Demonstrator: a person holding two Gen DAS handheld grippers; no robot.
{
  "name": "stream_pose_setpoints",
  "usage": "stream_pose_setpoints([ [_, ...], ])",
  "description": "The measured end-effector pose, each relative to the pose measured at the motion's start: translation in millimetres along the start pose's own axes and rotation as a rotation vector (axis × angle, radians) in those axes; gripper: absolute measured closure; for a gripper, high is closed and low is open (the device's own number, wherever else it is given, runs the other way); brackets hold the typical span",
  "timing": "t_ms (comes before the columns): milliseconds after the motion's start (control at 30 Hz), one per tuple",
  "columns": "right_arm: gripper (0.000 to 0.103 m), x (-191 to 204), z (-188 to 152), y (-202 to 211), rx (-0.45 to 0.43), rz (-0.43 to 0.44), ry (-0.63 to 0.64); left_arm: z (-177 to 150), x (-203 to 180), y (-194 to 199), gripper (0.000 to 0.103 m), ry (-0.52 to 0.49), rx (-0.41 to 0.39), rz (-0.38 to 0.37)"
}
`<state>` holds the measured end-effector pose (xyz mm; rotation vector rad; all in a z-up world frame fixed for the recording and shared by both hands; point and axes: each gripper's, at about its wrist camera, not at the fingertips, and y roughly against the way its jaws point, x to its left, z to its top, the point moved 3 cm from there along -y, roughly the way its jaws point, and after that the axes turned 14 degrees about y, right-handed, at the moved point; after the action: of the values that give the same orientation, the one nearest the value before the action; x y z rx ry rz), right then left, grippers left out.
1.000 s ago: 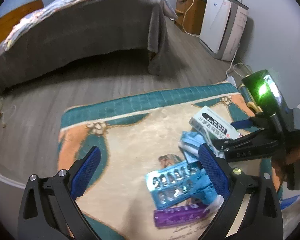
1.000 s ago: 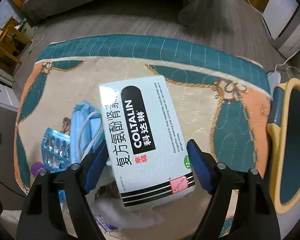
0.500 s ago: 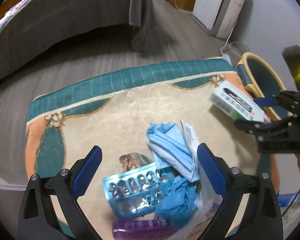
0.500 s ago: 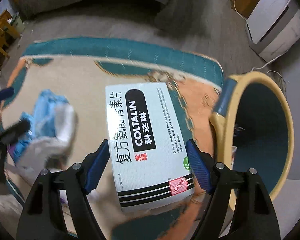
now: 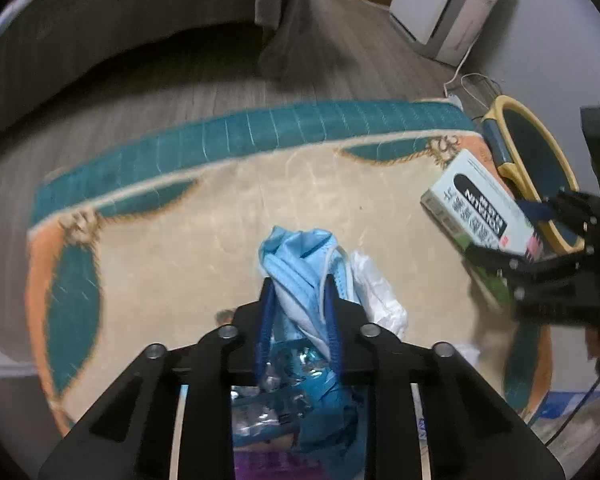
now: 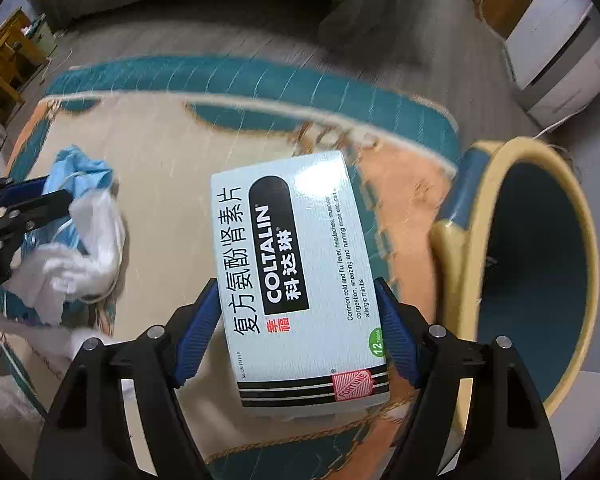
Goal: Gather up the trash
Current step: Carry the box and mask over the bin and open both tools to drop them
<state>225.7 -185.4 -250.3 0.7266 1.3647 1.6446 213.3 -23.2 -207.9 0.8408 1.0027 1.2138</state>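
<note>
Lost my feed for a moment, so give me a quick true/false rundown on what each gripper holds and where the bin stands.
1. The right gripper is shut on the medicine box. True.
2. The left gripper is open over bare rug. False: it is closed on the blue face mask.
3. The bin sits to the right of the box. True.
4. The box already lies inside the bin. False: it is held over the rug, beside the bin.
5. White crumpled wrapping lies next to the mask. True.

The left gripper (image 5: 298, 308) hid most of a blister pack (image 5: 268, 400); the rug (image 6: 160, 160) was motion-blurred
</note>
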Motion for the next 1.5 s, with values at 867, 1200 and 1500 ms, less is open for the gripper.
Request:
stream_pose_setpoints([
  [867, 0.030, -84, -70, 172, -0.315, -0.201, -0.306, -8, -123, 164, 0.084, -0.155, -0.394, -0.177],
  [1200, 0.030, -153, -96, 153, -0.290, -0.230, -0.471, -1, -185, 134, 0.084, -0.250, -0.323, -0.238],
  [1500, 0.030, -178, -107, 133, -0.268, -0.229, -0.531, 12, -228, 90, 0.084, -0.321, -0.219, -0.272],
])
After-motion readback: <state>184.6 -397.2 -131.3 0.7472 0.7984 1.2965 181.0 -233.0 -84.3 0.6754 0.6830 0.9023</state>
